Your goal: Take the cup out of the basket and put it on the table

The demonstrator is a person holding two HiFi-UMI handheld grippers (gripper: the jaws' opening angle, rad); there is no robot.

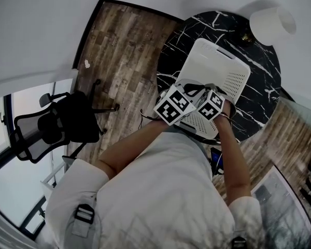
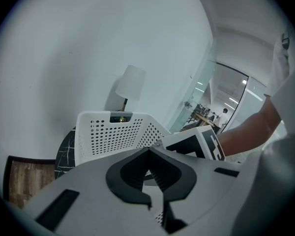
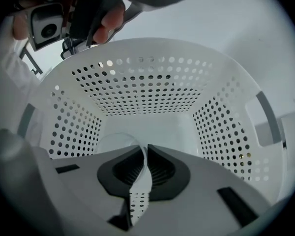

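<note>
Pinched on the thin rim of a clear plastic cup (image 3: 115, 142), the person's right gripper (image 3: 144, 149) reaches down into a white perforated plastic basket (image 3: 147, 90) that stands on a round black marble-patterned table (image 1: 179, 40). Its jaws are drawn almost together, and the cup's wall appears to be caught between them. The cup sits on the basket floor with most of it to the left of the jaws and its mouth facing the gripper. Its long axis therefore seems to run along the gripper's own line, so the way out looks to be straight back up through the open top. The left gripper (image 2: 148, 154), jaws close together on nothing, hangs outside the basket wall beside the right gripper's marker cube, farther from the cup.
</note>
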